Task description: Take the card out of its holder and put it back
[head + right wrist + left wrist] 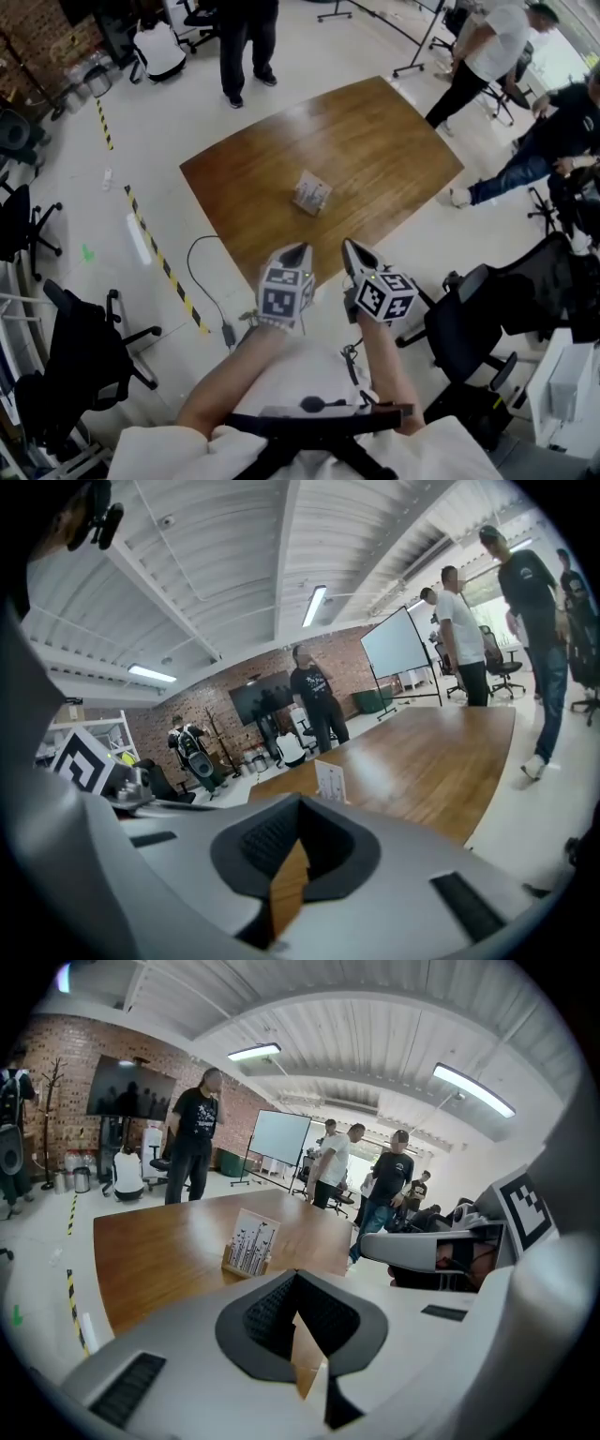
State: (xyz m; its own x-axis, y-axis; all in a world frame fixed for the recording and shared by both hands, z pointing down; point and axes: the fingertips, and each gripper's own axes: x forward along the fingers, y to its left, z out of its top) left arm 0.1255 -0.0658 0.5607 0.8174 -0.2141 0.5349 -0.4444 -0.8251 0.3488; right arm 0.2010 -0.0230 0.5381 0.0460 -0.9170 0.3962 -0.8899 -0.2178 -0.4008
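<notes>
A white card with dark printed marks (312, 192) stands upright in its small wooden holder (306, 203) near the middle of the wooden table (375, 131). Both grippers hover side by side over the table's near edge, well short of the card. The left gripper (300, 249) is shut and holds nothing; the right gripper (349, 245) is shut and empty too. In the left gripper view the card (251, 1243) sits ahead, beyond the left gripper (296, 1279). In the right gripper view the card (330, 782) appears small, past the right gripper (300, 804).
Several people stand or sit around the table's far side (246, 37). Black office chairs (487, 319) stand at the right and left (84, 347). A cable (202, 281) and yellow-black floor tape (159, 258) run along the floor at the left. A whiteboard (279, 1138) stands at the back.
</notes>
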